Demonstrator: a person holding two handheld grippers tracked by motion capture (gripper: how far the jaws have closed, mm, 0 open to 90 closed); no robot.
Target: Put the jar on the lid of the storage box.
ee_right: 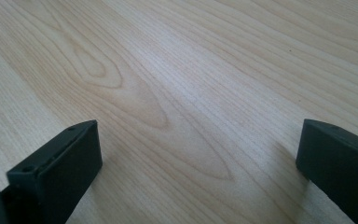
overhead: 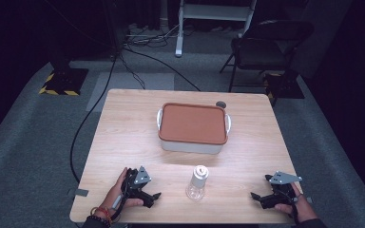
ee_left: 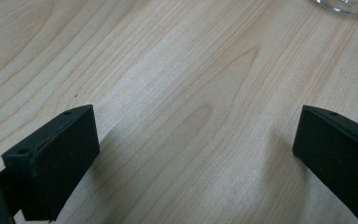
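Observation:
A small clear bottle (overhead: 197,183) with a silver cap stands upright near the table's front edge, between the two hands. Its glass base (ee_left: 349,5) peeks in at the top right of the left gripper view. Behind it, mid-table, sits a white container with a terracotta lid (overhead: 193,124) and side handles. My left gripper (overhead: 153,197) rests on the wood at the front left, held by a hand, jaws wide apart with bare wood between them (ee_left: 196,149). My right gripper (overhead: 258,197) lies at the front right, also open over bare wood (ee_right: 198,154).
A small dark round object (overhead: 221,104) lies behind the container near the far edge. The wooden table (overhead: 123,137) has bare wood on both sides of the container. Beyond it stand a black folding chair (overhead: 261,47), floor cables and a white frame.

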